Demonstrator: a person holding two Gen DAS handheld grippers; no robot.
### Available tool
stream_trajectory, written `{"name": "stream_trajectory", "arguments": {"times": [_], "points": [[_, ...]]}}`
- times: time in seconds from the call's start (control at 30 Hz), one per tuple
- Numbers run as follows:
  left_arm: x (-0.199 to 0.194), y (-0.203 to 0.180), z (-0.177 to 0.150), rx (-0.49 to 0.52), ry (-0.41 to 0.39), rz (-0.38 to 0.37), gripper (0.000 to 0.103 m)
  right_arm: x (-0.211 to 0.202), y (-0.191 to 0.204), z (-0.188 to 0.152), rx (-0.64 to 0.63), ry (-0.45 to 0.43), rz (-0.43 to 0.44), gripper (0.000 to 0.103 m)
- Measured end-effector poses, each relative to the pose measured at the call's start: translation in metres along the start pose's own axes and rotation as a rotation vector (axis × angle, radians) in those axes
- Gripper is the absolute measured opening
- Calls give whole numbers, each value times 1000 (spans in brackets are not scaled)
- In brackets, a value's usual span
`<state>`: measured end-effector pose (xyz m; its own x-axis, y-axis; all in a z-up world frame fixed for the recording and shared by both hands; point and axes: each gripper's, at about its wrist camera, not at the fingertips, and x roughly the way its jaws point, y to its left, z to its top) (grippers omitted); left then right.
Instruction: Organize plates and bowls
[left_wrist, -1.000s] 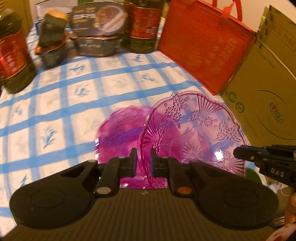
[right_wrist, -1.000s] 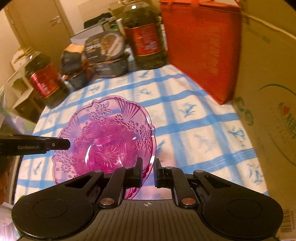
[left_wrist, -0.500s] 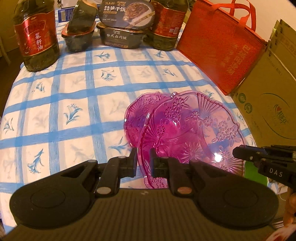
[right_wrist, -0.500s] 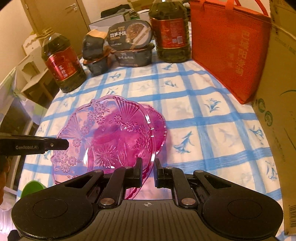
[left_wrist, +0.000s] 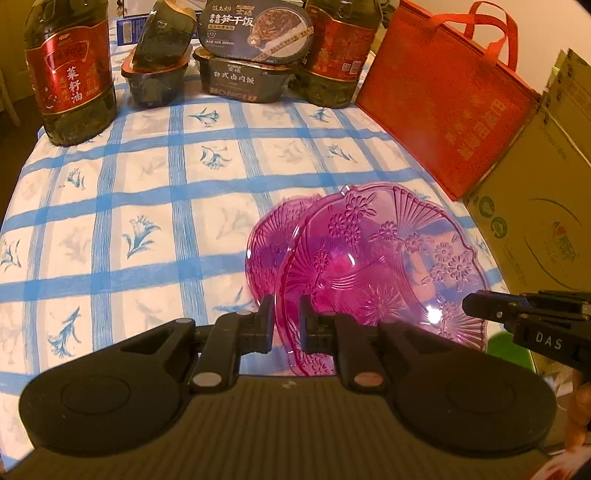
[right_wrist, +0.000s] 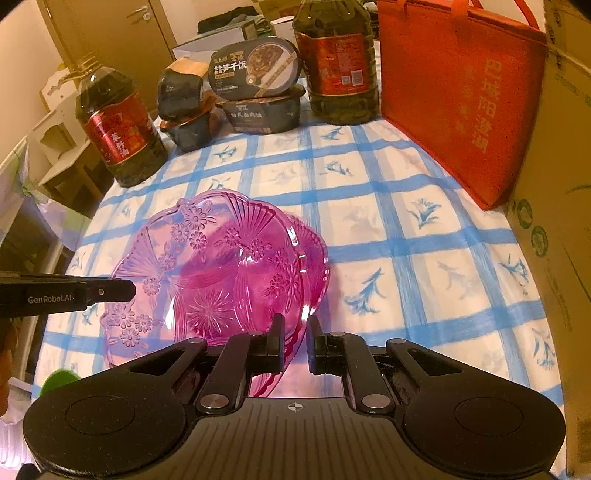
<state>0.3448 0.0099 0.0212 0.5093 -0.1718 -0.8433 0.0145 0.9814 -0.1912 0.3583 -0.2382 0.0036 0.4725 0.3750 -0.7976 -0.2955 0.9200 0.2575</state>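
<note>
A clear pink flower-patterned plate is held up over the table, with a second pink plate behind and below it. My left gripper is shut on the plate's left rim. My right gripper is shut on its right rim; the plate fills the left of the right wrist view, with the second plate peeking out behind. The right gripper's fingers show in the left wrist view and the left gripper's fingers in the right wrist view.
A blue-checked tablecloth covers the table. At the back stand two oil bottles and stacked meal boxes. A red bag and a cardboard box stand along the right edge.
Both grippers have drawn back and up with the plate. The second plate, first seen only as a pink blur through the held one, now shows behind it.
</note>
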Motion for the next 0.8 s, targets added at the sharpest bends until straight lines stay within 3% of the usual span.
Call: {"name": "stream_trajectory", "arguments": {"times": [0.47, 0.8], "points": [[69, 10, 24, -15, 31, 20, 11, 69, -27, 28, 26, 59, -9, 12], [90, 20, 24, -24, 52, 24, 11, 94, -29, 31, 19, 79, -15, 12]]}}
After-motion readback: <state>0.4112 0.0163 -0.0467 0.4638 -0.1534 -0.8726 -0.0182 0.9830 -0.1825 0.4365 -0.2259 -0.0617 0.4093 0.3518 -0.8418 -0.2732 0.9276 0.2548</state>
